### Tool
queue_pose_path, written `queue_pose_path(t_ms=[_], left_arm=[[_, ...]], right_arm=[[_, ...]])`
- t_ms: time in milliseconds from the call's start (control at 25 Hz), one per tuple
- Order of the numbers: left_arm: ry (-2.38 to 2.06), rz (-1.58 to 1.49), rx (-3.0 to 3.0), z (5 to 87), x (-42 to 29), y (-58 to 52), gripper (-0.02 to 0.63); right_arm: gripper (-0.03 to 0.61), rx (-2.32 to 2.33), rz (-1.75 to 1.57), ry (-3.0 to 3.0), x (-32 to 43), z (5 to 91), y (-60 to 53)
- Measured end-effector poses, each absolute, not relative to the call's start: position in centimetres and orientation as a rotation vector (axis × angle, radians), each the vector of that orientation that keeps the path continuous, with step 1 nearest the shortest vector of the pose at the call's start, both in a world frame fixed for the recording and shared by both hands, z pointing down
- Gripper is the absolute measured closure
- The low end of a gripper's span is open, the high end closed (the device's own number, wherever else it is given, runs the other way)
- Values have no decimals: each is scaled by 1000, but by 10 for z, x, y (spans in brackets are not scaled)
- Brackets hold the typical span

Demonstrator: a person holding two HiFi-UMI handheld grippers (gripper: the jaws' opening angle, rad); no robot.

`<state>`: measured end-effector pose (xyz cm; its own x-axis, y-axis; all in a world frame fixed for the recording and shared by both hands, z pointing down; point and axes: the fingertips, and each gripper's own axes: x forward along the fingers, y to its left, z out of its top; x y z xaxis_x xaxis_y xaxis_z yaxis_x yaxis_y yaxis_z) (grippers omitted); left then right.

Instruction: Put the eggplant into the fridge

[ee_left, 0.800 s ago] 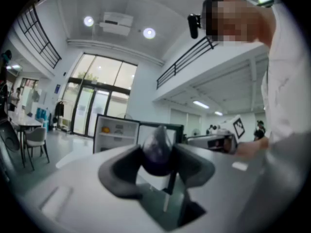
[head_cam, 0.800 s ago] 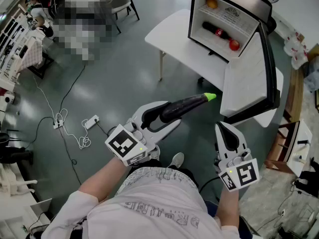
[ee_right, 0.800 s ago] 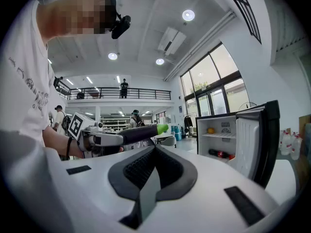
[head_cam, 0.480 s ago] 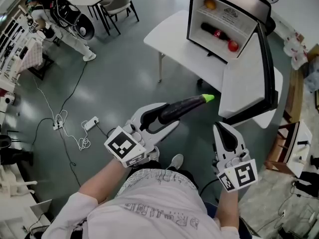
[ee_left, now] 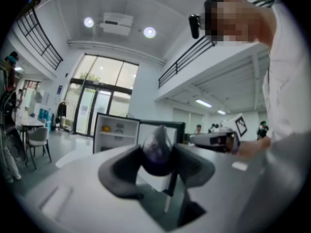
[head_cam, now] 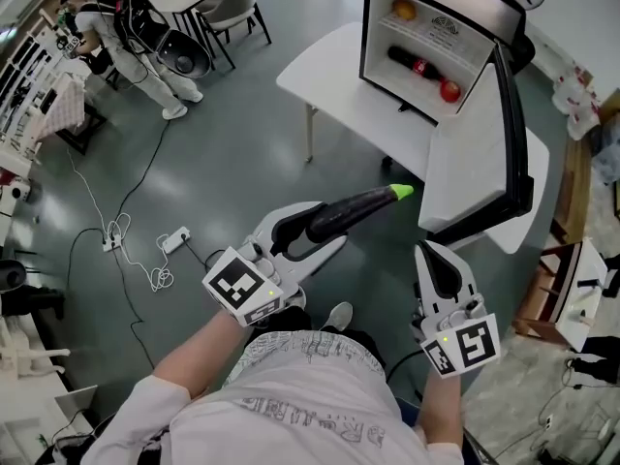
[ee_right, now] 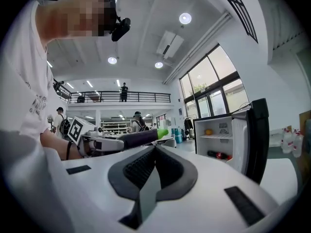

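Note:
A long dark purple eggplant with a green stem tip sticks out forward from my left gripper, whose jaws are shut on its thick end. In the left gripper view the eggplant fills the gap between the pads. The small fridge stands on a white table ahead, its door swung open to the right. My right gripper hangs level to the right of the eggplant, below the door, shut and empty.
Inside the fridge are an orange, a cola bottle and a red apple. The white table stands on a grey floor with cables and a power strip. A person and chairs are at the far left.
Both grippers keep almost the same place, the eggplant still gripped. A person at the far upper left has come further into view.

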<state>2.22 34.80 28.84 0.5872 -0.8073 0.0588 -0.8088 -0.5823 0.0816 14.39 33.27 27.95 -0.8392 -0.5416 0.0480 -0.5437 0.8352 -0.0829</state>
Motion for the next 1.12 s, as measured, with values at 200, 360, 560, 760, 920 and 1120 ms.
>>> queue_pose_path(t_ms=[200,360,560,760,920,1120], left_arm=[[-1417,28,2686,294,25,341,400],[-1438,29,2673,299,22,334,400],[-1453,18,2665,301,18,320,400],[-1461,10,2653,309,9,298,400],[-1456,6,2649,315,2,275,400],[-1432,14,2648,325,-14,237,400]], right_arm=[[575,853,155,-2994,148,287,325],[575,833,151,-2999,147,289,318],[575,827,144,-2994,146,290,304],[575,828,136,-2990,141,293,283],[575,835,143,-2984,134,300,261],[575,851,166,-2973,116,311,225]])
